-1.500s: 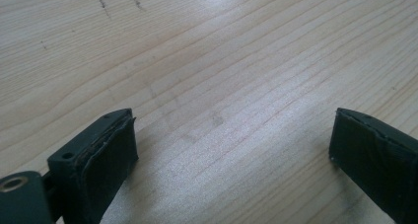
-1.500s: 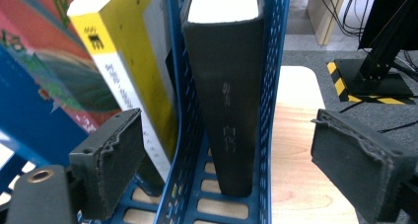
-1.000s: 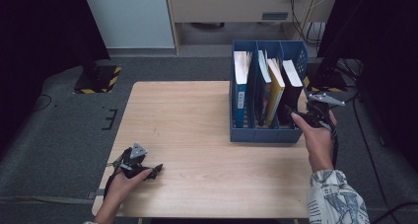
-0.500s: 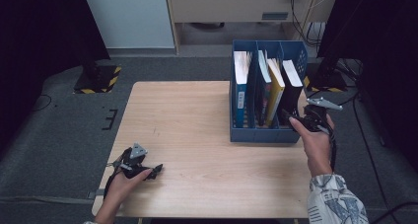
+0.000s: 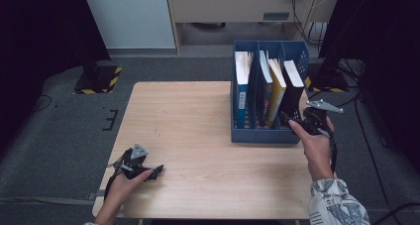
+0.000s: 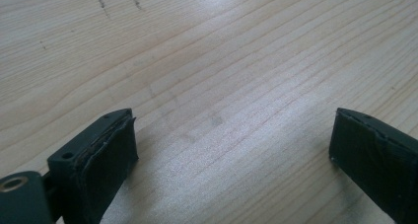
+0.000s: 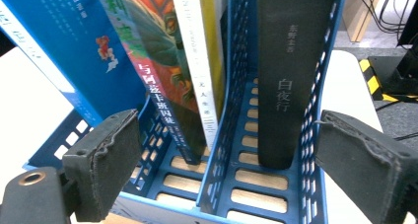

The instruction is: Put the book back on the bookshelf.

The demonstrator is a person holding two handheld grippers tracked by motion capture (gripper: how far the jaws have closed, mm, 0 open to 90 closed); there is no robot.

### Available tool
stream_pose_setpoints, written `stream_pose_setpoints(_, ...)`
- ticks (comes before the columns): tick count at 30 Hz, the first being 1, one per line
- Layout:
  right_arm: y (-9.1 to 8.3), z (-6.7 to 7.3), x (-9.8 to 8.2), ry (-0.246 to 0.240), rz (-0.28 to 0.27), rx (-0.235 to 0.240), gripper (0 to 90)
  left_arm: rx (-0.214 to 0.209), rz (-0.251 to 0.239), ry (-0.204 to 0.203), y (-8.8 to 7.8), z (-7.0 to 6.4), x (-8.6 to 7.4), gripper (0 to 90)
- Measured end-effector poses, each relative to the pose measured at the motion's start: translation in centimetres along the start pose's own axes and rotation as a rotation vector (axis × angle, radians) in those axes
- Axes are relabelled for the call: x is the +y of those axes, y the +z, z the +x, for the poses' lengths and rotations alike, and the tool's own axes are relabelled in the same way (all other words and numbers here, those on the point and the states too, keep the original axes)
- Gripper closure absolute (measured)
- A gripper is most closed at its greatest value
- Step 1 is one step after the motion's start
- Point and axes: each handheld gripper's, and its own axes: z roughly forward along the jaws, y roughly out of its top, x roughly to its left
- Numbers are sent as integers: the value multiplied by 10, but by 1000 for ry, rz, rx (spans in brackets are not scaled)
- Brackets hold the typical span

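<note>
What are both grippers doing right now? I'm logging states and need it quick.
Left gripper: open, empty, jaws over the table.
Right gripper: open, empty, jaws facing the black book in the blue rack.

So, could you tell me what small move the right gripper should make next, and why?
Probably ease the right gripper forward into the blue file rack so its open jaws straddle the black book: nothing is between them yet, and that book stands alone just ahead in the end compartment.
</note>
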Motion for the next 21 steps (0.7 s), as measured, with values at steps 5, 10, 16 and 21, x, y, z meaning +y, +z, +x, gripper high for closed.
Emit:
stream_pose_setpoints(5,-2,5,-1,5,-2,21,92,0,0,0,0,0,0,34)
stream_pose_setpoints(10,-3,12,-2,-2,-11,46,71,0,0,0,0,0,0,34)
stream_pose_setpoints(16,-3,20,-3,-10,-13,81,55,0,0,0,0,0,0,34)
stream_pose_setpoints(21,-4,27,-3,-17,-23,102,46,0,0,0,0,0,0,34)
